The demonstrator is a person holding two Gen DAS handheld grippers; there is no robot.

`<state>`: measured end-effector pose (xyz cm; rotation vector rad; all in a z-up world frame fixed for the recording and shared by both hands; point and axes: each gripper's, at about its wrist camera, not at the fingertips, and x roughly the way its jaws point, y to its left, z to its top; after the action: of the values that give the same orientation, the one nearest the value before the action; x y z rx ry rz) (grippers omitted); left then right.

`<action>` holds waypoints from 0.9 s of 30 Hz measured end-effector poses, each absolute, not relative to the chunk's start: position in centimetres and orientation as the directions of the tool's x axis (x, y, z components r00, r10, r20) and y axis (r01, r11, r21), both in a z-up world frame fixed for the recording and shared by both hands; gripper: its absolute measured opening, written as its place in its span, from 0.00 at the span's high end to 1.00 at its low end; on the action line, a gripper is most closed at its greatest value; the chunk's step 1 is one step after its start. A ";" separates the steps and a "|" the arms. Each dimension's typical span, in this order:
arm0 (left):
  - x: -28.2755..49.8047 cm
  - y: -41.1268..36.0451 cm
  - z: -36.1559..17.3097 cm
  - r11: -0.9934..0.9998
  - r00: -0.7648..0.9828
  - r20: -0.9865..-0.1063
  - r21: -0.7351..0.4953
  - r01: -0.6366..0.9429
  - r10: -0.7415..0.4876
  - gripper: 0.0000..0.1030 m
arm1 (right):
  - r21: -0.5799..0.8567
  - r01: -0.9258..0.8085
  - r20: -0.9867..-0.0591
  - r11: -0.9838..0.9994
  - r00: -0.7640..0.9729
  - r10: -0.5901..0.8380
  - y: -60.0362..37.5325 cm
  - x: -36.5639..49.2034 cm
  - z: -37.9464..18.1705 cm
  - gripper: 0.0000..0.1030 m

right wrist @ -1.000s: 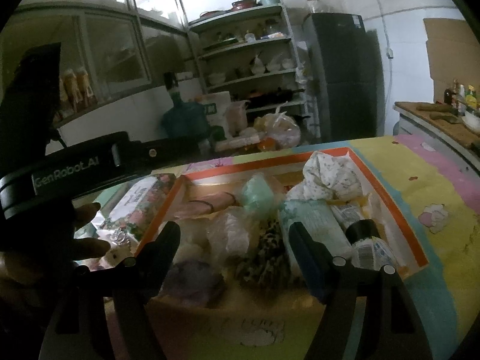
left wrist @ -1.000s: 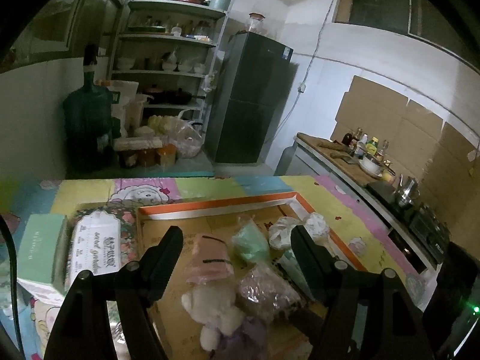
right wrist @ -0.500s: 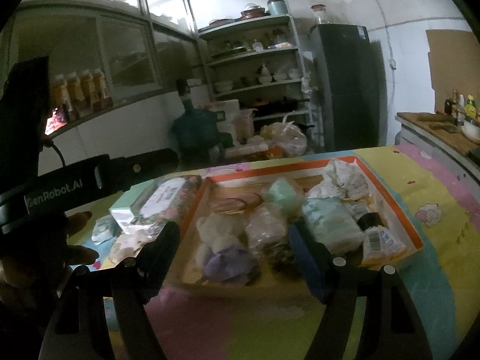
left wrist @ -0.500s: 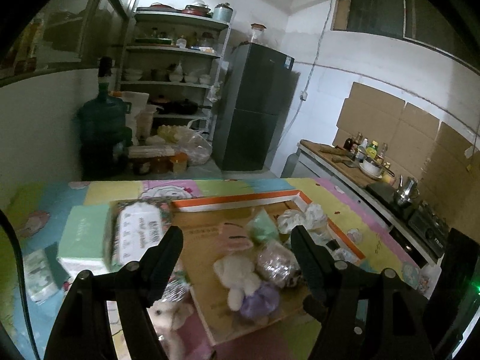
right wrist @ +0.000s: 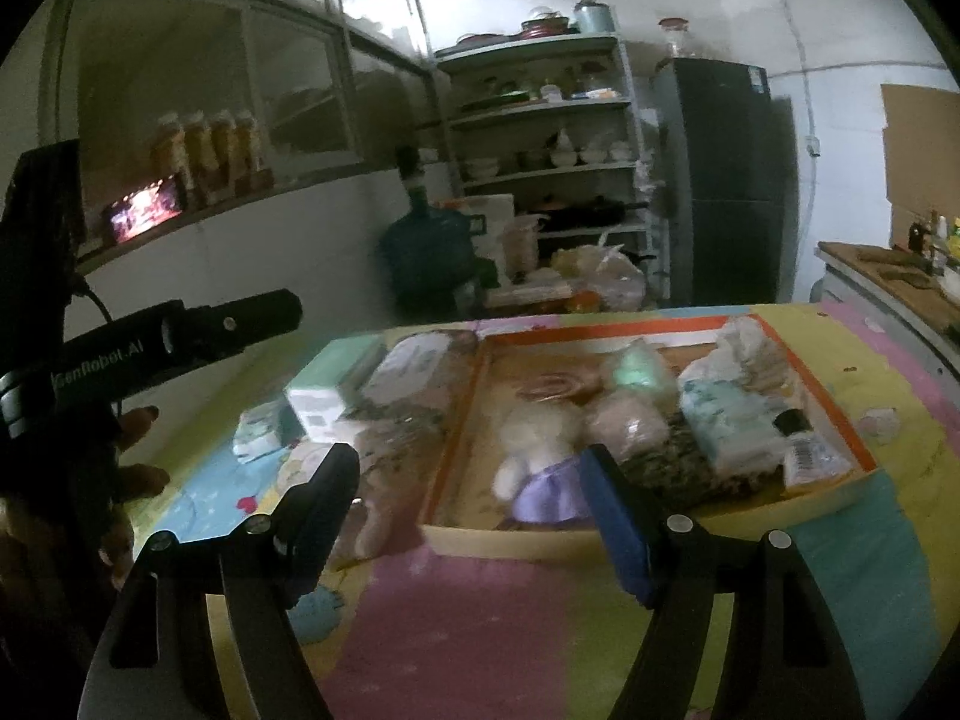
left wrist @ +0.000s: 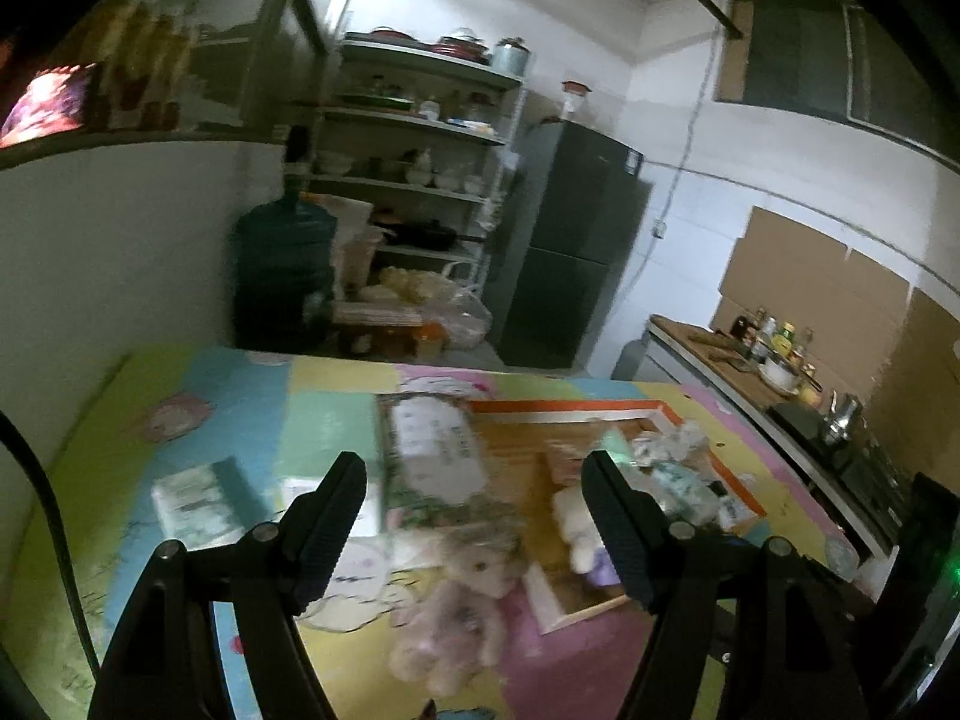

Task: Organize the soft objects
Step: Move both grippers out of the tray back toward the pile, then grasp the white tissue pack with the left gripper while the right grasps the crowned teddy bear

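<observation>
A shallow cardboard tray with an orange rim [right wrist: 606, 329] [left wrist: 576, 407] lies on a colourful play mat. In it are a white plush in a purple skirt [right wrist: 540, 450] [left wrist: 579, 525], a mint bag [right wrist: 636, 369], a wipes pack [right wrist: 729, 414] and a small bottle [right wrist: 804, 450]. A pink plush [left wrist: 462, 582] lies on the mat just outside the tray's near left corner. My left gripper [left wrist: 474, 480] hangs open above it, empty. My right gripper [right wrist: 468, 471] is open and empty in front of the tray, short of the white plush.
A floral tissue pack [left wrist: 435, 456] [right wrist: 408, 369], a mint box [right wrist: 327, 390] and a small packet [left wrist: 198, 504] sit left of the tray. A hand [right wrist: 129, 468] holds the left gripper's handle. Beyond the mat stand a water jug [left wrist: 282, 276], shelves, a fridge [left wrist: 570, 252] and a counter [left wrist: 780, 390].
Both grippers have drawn back from the tray and stayed open. The left view has swung left, bringing the pink plush on the mat and the small packet into sight.
</observation>
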<state>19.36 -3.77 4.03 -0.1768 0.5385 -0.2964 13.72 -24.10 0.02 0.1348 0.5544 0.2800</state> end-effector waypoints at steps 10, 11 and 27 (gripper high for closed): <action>18.5 2.8 2.7 0.952 0.832 -0.493 -0.279 0.127 -0.255 0.28 | 0.258 -0.307 -0.551 0.916 0.732 0.400 -18.2 14.9 -2.0 0.25; 18.5 3.4 2.5 0.952 0.833 -0.494 -0.281 0.119 -0.250 0.28 | 0.273 -0.307 -0.559 0.912 0.721 0.410 -17.6 15.2 -2.4 0.25; 19.1 11.0 -0.2 0.949 0.833 -0.522 -0.314 0.012 -0.183 0.28 | 0.388 -0.137 -0.621 0.911 0.692 0.369 -14.5 19.0 -6.1 0.25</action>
<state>19.11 11.02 -0.23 -0.3071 0.5792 -0.1049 18.99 -14.51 -6.11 0.3256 0.7580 0.2884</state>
